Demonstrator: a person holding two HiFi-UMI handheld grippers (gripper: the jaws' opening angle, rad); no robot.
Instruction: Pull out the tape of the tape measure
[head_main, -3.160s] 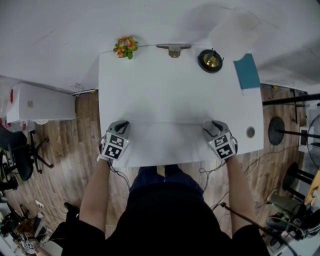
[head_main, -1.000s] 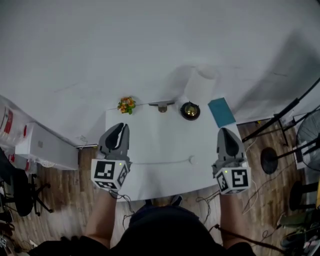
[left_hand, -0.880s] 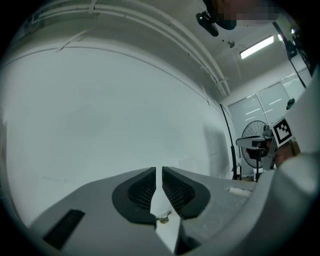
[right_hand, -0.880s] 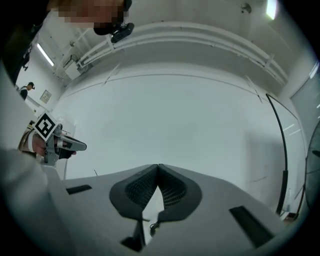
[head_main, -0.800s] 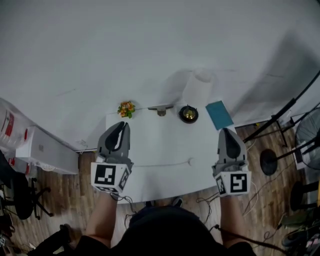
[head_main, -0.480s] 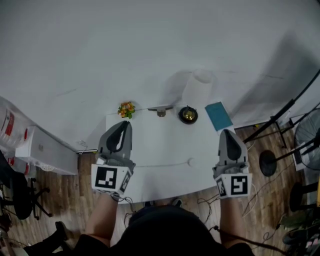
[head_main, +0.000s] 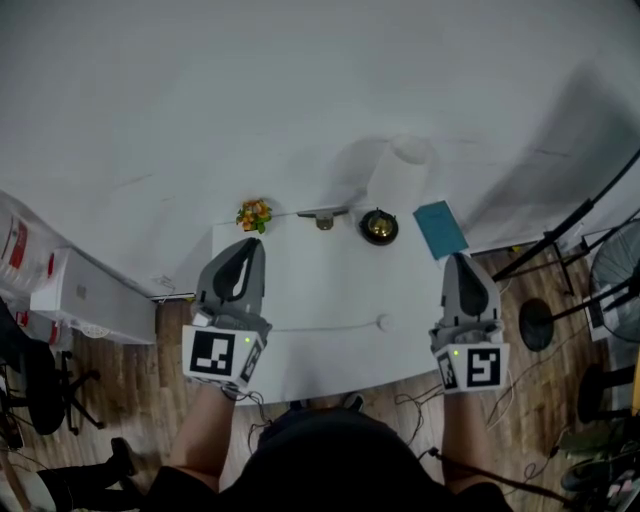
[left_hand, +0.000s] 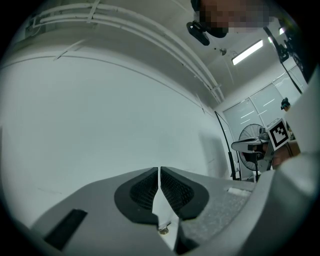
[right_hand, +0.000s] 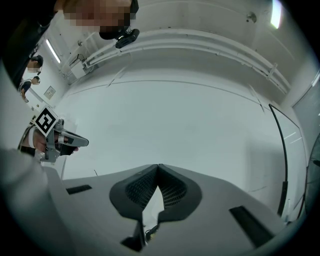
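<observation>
In the head view a white table (head_main: 300, 280) stands far below against a white wall. A round black and gold object (head_main: 380, 227), possibly the tape measure, lies at the table's back edge; no tape shows pulled out. My left gripper (head_main: 243, 251) is held high over the table's left side and my right gripper (head_main: 463, 263) over its right edge. Both point at the wall, well apart from that object. In the left gripper view the left gripper (left_hand: 159, 170) is shut and holds nothing. In the right gripper view the right gripper (right_hand: 158, 166) is also shut and holds nothing.
Along the table's back edge are orange flowers (head_main: 253, 213), a small grey metal piece (head_main: 322, 216) and a teal book (head_main: 441, 230). A white cylinder (head_main: 400, 172) rises behind them. A white cable (head_main: 320, 327) crosses the table. A black stand (head_main: 535, 322) is at right, a white box (head_main: 95, 295) at left.
Since the earliest frame both grippers have lifted off the table's front edge and the view has pulled back. Over the last second they have barely shifted; the jaws stay shut.
</observation>
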